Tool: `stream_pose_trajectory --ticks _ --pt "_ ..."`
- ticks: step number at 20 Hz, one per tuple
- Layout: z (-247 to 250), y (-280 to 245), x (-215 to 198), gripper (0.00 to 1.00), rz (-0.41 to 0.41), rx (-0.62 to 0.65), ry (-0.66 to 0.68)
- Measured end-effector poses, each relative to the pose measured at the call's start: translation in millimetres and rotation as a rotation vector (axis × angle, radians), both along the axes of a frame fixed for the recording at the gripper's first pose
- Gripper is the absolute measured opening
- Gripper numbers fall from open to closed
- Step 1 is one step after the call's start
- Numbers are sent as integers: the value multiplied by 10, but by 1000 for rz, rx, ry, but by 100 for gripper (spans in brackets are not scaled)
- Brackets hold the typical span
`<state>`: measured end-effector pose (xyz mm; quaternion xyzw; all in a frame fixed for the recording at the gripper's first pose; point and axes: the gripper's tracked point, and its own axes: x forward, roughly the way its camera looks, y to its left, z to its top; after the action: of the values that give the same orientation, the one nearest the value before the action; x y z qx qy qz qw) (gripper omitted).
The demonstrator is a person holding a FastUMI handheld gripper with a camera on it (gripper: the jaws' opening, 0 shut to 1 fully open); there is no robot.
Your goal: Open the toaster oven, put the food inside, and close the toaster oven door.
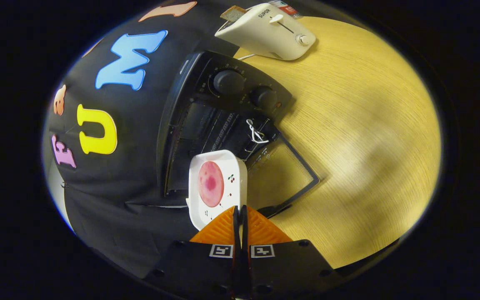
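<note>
One gripper (240, 212) pinching one plate (217, 189), one open toaster oven (223, 121) beyond.

wood table (369, 125): black toaster oven (223, 108) w/ door down, white toaster (269, 33).

toaster oven (223, 121): 1
oven knobs (228, 82): 2
white toaster (269, 31): 1
bread slice (233, 13): 1
white plate (217, 187): 1
pink food round (211, 184): 1
gripper (240, 214): 1, fingers pinch plate edge

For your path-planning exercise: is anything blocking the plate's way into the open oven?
Nothing visible does. The tongs are shut on the plate, just ahead of the oven mouth. The door lies open to the side, and a white tie hangs inside, off the path.
</note>
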<state>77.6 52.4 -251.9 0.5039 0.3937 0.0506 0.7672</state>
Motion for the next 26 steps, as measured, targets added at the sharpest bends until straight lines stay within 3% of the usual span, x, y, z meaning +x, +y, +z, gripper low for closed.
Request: stream_pose_trajectory --ticks 17,26 --pt "-127 420 1062 2 -223 109 -7" --pt "-76 359 1210 5 -301 30 -55"
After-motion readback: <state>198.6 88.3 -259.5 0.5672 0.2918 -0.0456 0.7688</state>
